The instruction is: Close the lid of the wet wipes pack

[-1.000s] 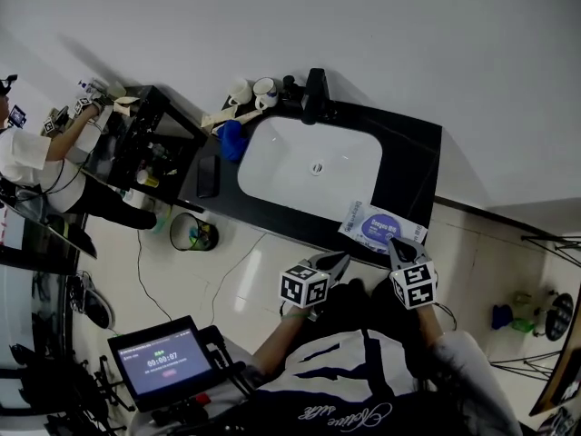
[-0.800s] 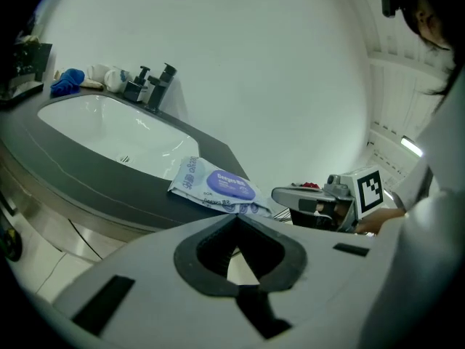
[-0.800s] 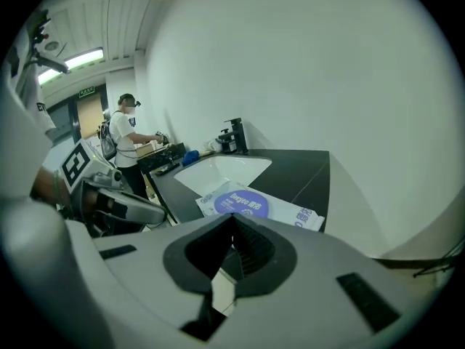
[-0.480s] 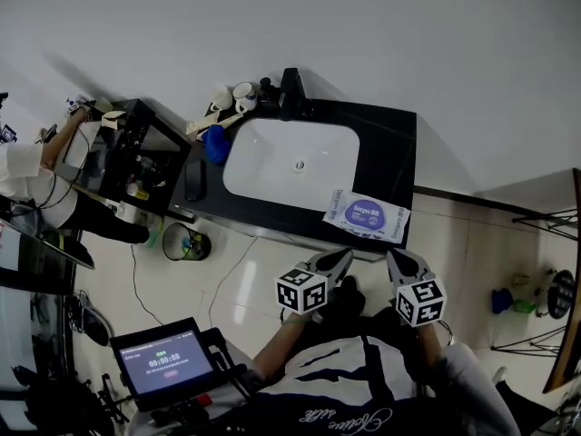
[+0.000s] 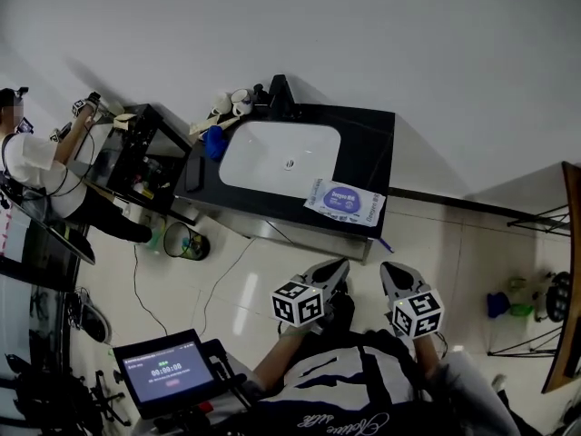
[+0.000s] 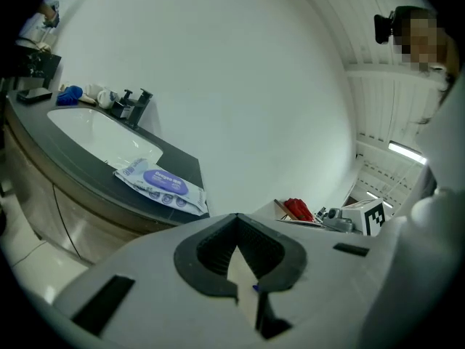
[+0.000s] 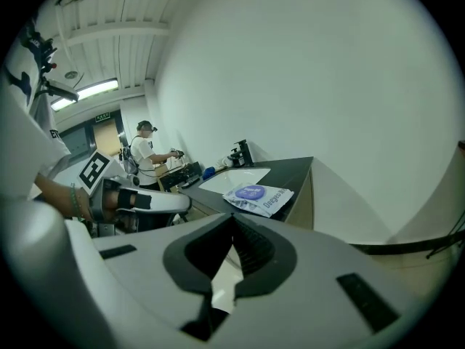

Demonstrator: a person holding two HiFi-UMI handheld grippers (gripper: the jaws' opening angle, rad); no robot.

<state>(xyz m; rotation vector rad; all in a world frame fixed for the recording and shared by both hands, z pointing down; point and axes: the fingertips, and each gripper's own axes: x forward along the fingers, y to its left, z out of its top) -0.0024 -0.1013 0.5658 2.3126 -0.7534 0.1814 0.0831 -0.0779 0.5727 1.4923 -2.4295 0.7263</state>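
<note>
**Both tools closed and empty, held short of the wet wipes pack**

The wet wipes pack (image 5: 345, 200) lies flat on the dark counter (image 5: 374, 143), at its near right corner. It sits just right of the white sink basin (image 5: 281, 157), with its near edge at the counter's front edge. Its purple oval lid (image 5: 342, 195) faces up and looks flat against the pack, though the views are too far off to tell whether it is fully seated.

The left tool (image 5: 338, 266) and the right tool (image 5: 388, 269) are side by side over the pale floor (image 5: 272, 271), close in front of the person. Both are well apart from the counter and touch nothing. In the left gripper view, the left tool (image 6: 236, 220) has its dark pads drawn together at the tip with nothing between them. The pack (image 6: 163, 184) shows far off to the left in that view. In the right gripper view, the right tool (image 7: 232, 220) is likewise closed on nothing, and the pack (image 7: 256, 195) shows beyond and just above its tip.

A black faucet (image 5: 277, 94) stands at the far edge of the basin, with pale cups (image 5: 231, 103) and a blue object (image 5: 213, 142) at the counter's far left end. A round bin (image 5: 182, 241) sits on the floor near the left end of the counter. Another person (image 5: 36, 166) works at the far left. A small lit screen (image 5: 168, 371) is at the near left.
</note>
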